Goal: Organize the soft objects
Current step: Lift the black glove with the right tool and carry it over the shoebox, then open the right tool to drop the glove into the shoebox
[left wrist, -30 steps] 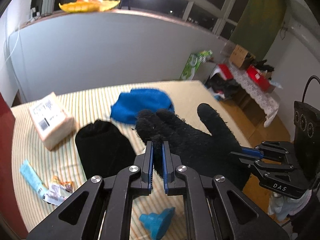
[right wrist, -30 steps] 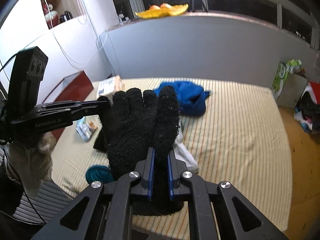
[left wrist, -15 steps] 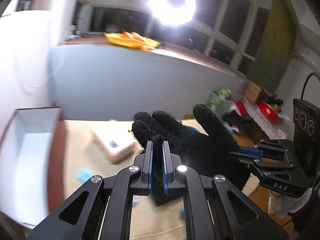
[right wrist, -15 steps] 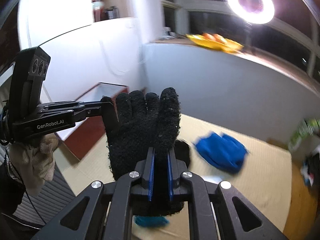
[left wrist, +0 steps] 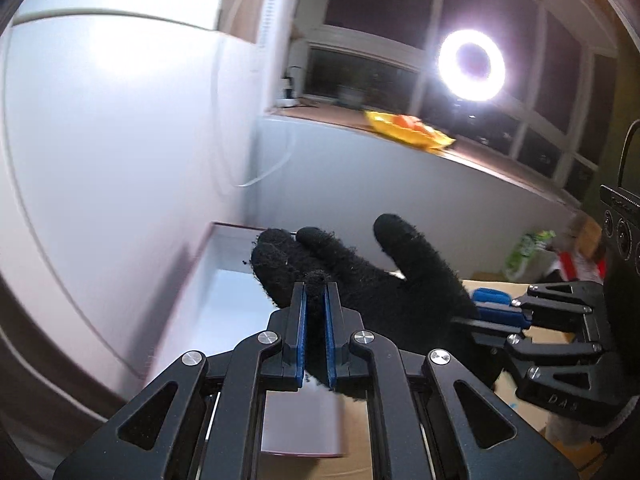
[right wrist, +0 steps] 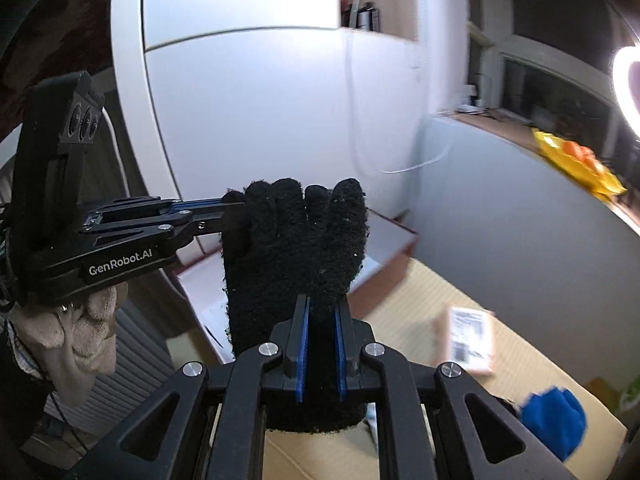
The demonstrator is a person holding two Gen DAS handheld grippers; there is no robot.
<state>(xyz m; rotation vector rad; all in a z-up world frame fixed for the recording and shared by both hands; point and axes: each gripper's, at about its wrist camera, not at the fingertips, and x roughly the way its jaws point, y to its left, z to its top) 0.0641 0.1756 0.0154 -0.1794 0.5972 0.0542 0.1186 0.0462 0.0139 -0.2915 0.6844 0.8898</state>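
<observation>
Black knit glove [right wrist: 296,280] hung stretched between us: left gripper [left wrist: 316,312] pinched its fingertip edge, right gripper [right wrist: 320,344] its cuff. Both jaws were clamped tight on it. We judged the open box [left wrist: 224,280] lay ahead, nearer our left.

right tool [right wrist: 319,354] clamps black glove [right wrist: 296,248] | left tool [right wrist: 224,216] pinches its edge
</observation>
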